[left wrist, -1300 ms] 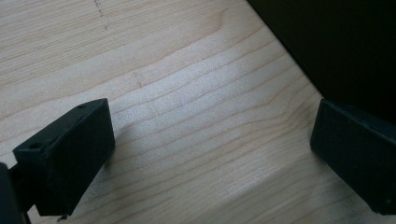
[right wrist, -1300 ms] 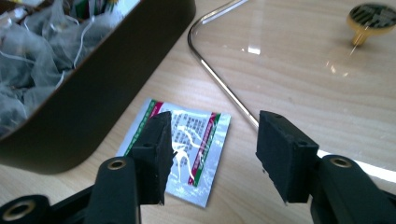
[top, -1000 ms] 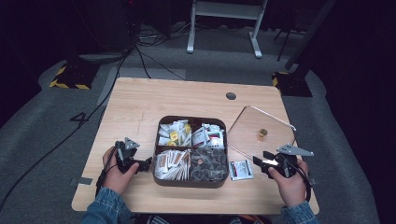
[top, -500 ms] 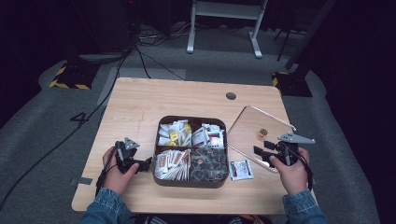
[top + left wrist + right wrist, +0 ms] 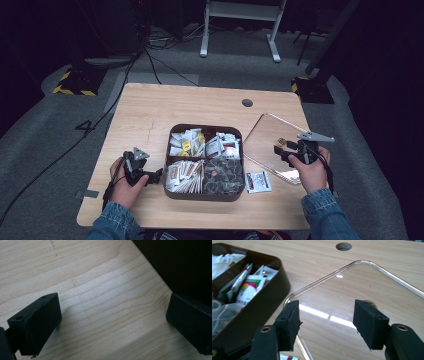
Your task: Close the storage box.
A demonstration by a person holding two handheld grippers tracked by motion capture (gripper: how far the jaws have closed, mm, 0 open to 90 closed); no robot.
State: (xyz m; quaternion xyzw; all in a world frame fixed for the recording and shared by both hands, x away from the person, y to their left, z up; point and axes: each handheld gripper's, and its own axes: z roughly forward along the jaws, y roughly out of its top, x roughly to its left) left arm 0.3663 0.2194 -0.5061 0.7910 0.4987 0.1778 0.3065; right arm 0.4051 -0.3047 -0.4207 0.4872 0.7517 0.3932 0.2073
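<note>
Right gripper (image 5: 325, 322) spread, empty, above clear lid (image 5: 367, 290); brown box (image 5: 262, 302) to its left. Left gripper (image 5: 112, 322) spread over bare table (image 5: 100, 302).

The wooden surface (image 5: 150, 115) carries a brown compartment box (image 5: 204, 192), a clear lid (image 5: 270, 135) beside it, and a sachet (image 5: 258, 181) between them.

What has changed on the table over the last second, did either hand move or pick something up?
The right gripper moved away from the person and a little up, from beside the loose packet to over the clear lid. Its jaws are open and hold nothing. The left gripper stayed put by the brown tray, open and empty. Tray, lid and packet lie where they were.
</note>
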